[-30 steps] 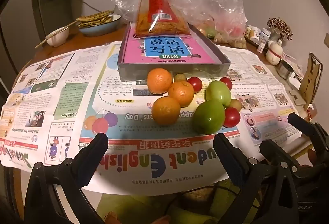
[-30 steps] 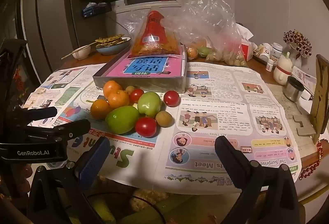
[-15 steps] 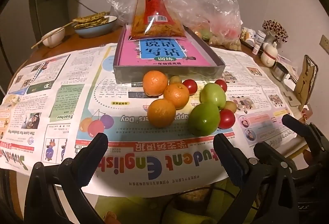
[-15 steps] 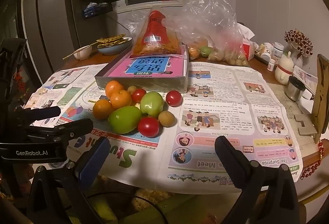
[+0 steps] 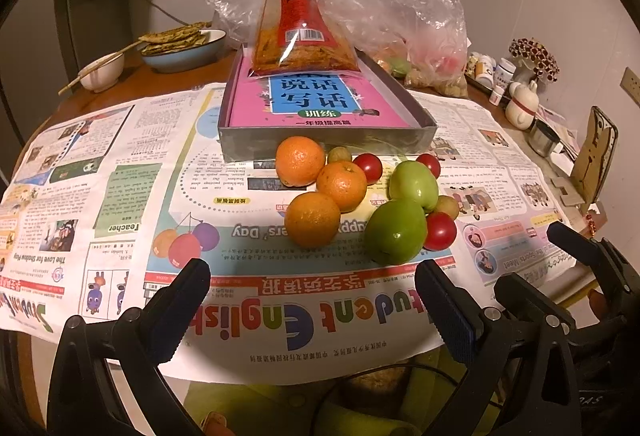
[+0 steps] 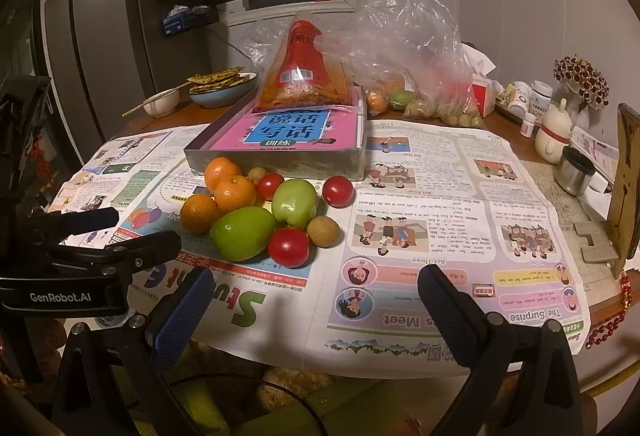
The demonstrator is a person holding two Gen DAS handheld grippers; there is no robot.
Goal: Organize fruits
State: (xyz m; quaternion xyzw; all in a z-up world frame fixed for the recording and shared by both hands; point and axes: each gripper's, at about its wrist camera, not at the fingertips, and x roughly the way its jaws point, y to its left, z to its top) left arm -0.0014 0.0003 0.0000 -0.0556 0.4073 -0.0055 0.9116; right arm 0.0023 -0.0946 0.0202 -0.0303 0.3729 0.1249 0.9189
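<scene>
A heap of fruit lies on the newspaper in front of a grey box (image 5: 320, 142). It holds three oranges (image 5: 312, 219) (image 6: 199, 213), two green fruits (image 5: 396, 232) (image 6: 243, 233), three red tomatoes (image 5: 440, 231) (image 6: 289, 247) and small brownish fruits (image 6: 323, 231). My left gripper (image 5: 312, 296) stands open at the near table edge, short of the oranges, nothing between its fingers. My right gripper (image 6: 314, 300) is open too, to the right of the heap, and empty. The left gripper (image 6: 116, 226) shows at the left of the right wrist view.
The grey box holds a pink book (image 5: 316, 100) and a red snack bag (image 5: 300, 28). Behind it are clear plastic bags (image 6: 412, 60) with more fruit, a blue bowl (image 5: 184, 50), a white bowl with chopsticks (image 5: 100, 70). Jars, a metal cup (image 6: 574, 172) and a wooden stand (image 6: 626, 176) crowd the right edge.
Both grippers have edged slightly forward toward the fruit, which looks a little larger and lower in view. Nothing on the table has moved, and both stay open.
</scene>
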